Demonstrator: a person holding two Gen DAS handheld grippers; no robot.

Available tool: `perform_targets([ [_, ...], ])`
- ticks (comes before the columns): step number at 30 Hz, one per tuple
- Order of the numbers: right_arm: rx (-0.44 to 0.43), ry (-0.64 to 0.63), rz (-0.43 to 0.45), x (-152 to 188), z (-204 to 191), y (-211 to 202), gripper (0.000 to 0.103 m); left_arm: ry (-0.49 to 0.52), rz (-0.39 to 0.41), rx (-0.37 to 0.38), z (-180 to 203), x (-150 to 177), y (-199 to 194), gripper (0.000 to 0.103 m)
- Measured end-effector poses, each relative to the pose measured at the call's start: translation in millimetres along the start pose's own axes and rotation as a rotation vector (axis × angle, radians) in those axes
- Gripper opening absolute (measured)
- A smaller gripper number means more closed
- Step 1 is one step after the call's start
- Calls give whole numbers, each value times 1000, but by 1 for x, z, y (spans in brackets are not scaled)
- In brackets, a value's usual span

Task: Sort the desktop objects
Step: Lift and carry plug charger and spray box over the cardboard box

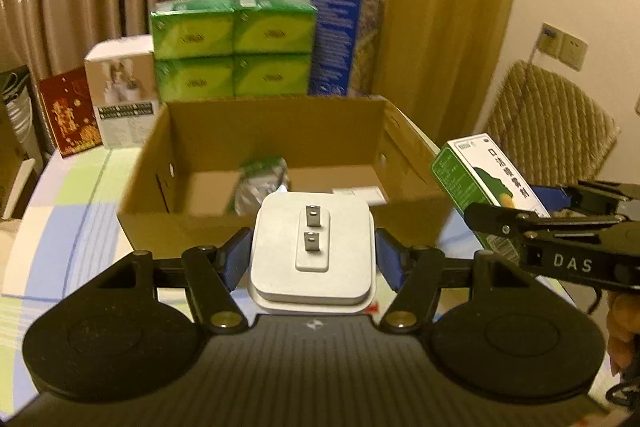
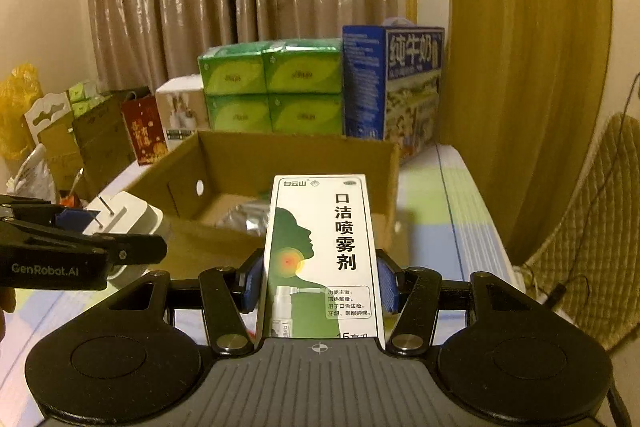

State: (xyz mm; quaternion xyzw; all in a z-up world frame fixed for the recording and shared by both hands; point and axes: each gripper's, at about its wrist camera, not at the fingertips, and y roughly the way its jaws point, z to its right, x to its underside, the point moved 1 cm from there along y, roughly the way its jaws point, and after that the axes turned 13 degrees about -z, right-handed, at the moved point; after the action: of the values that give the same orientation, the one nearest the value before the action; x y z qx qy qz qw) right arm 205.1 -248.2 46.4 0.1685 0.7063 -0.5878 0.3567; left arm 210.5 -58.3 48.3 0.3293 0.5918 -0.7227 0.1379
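Left tongs (image 1: 313, 259) clamp a white plug adapter (image 1: 313, 251); right tongs (image 2: 320, 285) clamp a throat spray box (image 2: 322, 251), both before the cardboard box (image 1: 280, 131)

**Plastic, card and cloth on the desk**

The charger (image 1: 312, 251) was smooth matt white plastic with two dull metal prongs. The spray box (image 2: 324, 255) was printed card with a slight sheen. The open box (image 1: 280, 131) was plain brown corrugated cardboard, matt. The tissue packs (image 2: 272, 87) wore glossy green film. The left gripper (image 1: 312, 259) had black plastic arms, blue pads (image 1: 236, 259) and a ribbed grey body. The tablecloth (image 2: 440, 195) looked like woven checked fabric.
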Motion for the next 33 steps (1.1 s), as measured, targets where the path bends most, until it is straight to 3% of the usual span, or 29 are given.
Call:
perform_targets([
  [8,-7,-5,39,-34,-5,21,53,-34,23,-35,-22,-29,16,61],
  [17,17,-7,19,-51,-1,54,53,-56,28,-41,-35,-54,46,61],
  [33,22,21,-8,-69,8,96,53,-93,-9,-36,-45,-62,90,61],
])
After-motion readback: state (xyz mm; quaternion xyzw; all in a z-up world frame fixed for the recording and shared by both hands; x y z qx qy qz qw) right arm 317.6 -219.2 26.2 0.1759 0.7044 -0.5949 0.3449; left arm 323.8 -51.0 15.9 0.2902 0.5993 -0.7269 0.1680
